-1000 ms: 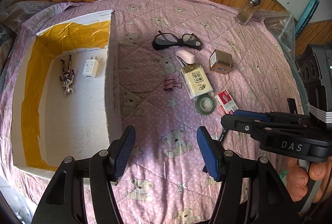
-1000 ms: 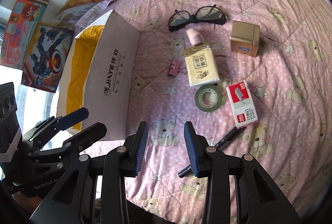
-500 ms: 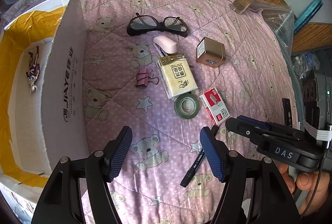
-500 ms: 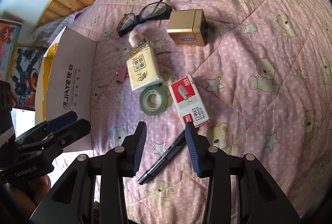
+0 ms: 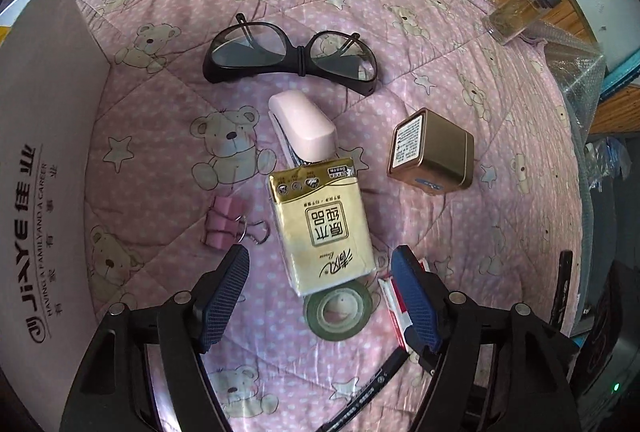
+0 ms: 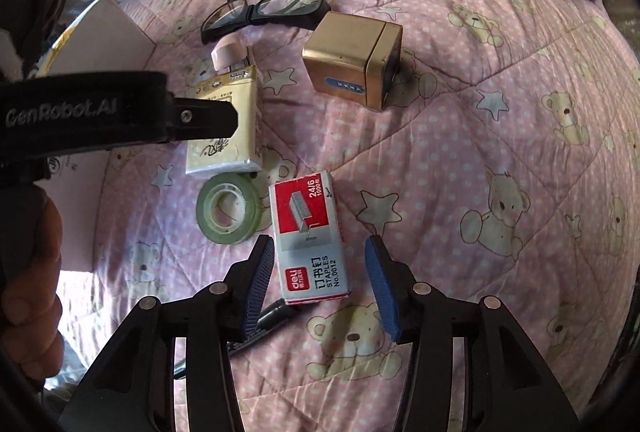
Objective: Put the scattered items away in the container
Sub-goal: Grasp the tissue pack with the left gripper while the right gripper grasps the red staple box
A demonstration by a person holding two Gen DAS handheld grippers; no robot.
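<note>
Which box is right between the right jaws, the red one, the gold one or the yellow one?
The red and white staples box. Its near end lies between the open right jaws. The gold box and the yellow tissue pack lie farther away.

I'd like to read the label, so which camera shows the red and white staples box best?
The right wrist view: the staples box lies whole between the open fingers, label readable. In the left wrist view only a sliver of it shows, mostly hidden behind one finger.

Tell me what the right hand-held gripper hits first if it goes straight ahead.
Probably the staples box: it lies between the open fingers of the right hand-held gripper, directly in line. Depth is uncertain.
</note>
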